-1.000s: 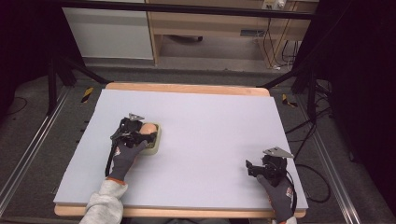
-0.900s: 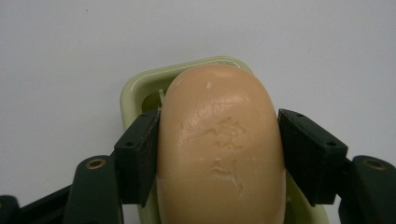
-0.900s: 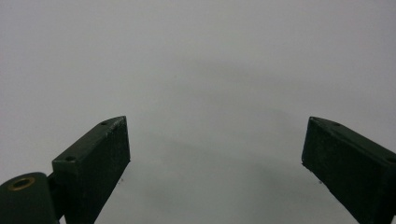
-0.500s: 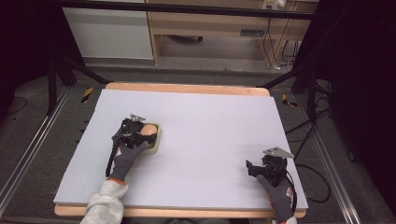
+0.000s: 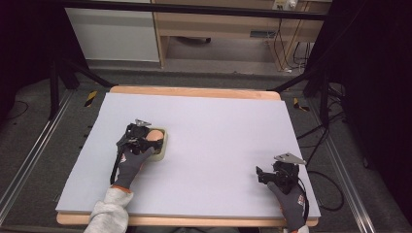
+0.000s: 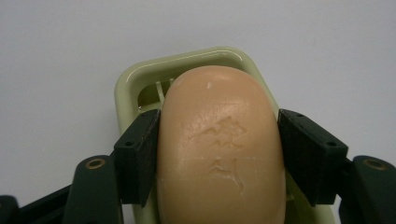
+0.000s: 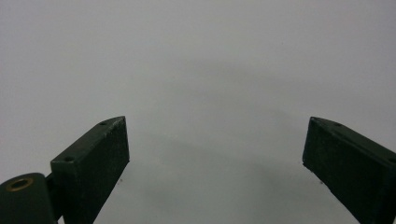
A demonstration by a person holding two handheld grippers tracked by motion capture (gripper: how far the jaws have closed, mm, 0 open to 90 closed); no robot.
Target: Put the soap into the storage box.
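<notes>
While I compare this moment with the high view from a second ago, I find nothing that has moved: my left gripper (image 5: 145, 141) stays over the soap dish (image 5: 162, 145) on the left half of the table (image 5: 218, 126), and my right gripper (image 5: 272, 174) stays parked near the front right corner, well apart from it.

From the left gripper view, the left gripper (image 6: 219, 149) is clamped on the bar of soap (image 6: 219, 149), one black jaw pressed against each long side. The soap is a peach-tan, rounded oblong with a smooth far end, and its top face carries shallow, worn dents and a fine line across it. It sits in the pale green soap dish (image 6: 140, 79), a rounded rectangle with a glossy rim; thin ribs show on the dish floor beyond the soap's far left edge. I cannot tell whether the soap touches those ribs or is raised a little.

Looking along the right gripper (image 7: 215, 149), I see its jaws standing wide apart over bare grey tabletop (image 7: 201, 56), holding nothing.
</notes>
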